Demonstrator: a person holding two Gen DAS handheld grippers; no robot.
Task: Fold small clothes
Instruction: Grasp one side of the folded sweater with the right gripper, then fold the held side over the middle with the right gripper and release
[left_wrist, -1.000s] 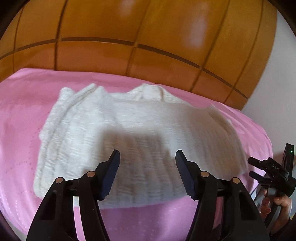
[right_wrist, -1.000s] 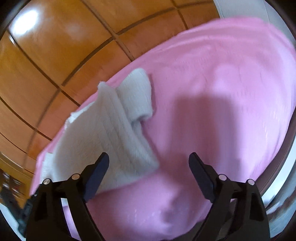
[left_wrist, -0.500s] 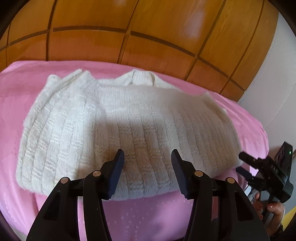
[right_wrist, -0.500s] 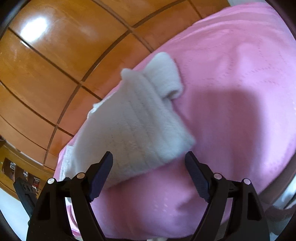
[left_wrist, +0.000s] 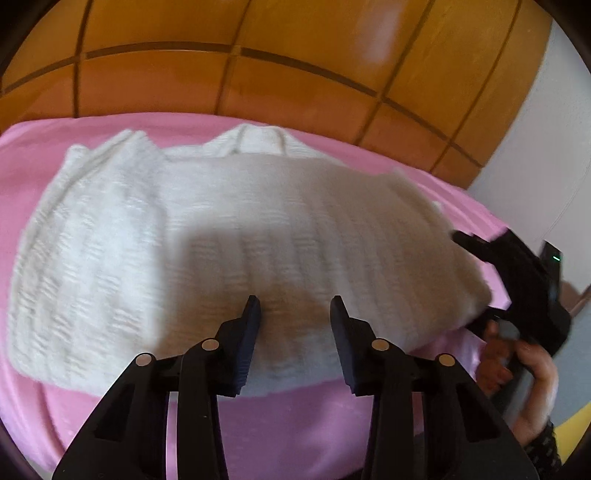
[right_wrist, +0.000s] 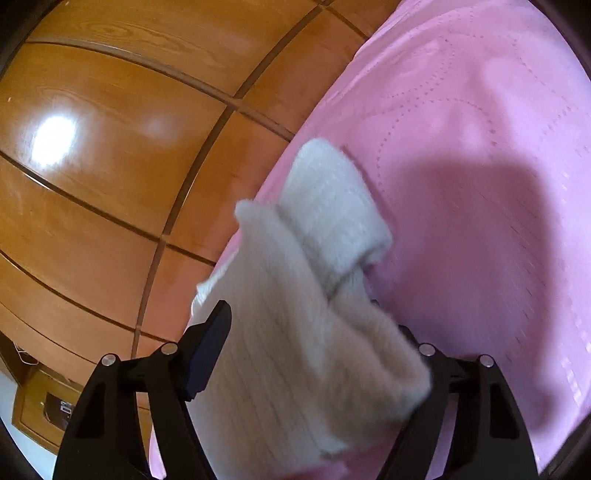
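Observation:
A small white knitted sweater (left_wrist: 229, 236) lies flat on the pink bedspread (left_wrist: 295, 424), neck towards the wooden headboard. My left gripper (left_wrist: 294, 321) is open, its fingers over the sweater's near hem. My right gripper (right_wrist: 314, 354) is open with the sweater's right edge (right_wrist: 295, 350) lying between its fingers; the right finger is mostly hidden under the knit. The folded sleeve cuff (right_wrist: 332, 214) lies just beyond. The right gripper also shows in the left wrist view (left_wrist: 517, 280), at the sweater's right corner.
A glossy wooden panelled headboard (left_wrist: 258, 66) rises behind the bed. A white wall (left_wrist: 535, 147) stands at the right. A wooden bedside unit (right_wrist: 40, 406) shows at the lower left of the right wrist view.
My right gripper has moved in onto the sweater's right edge, which now lies between its fingers. My left gripper has narrowed and come closer over the hem.

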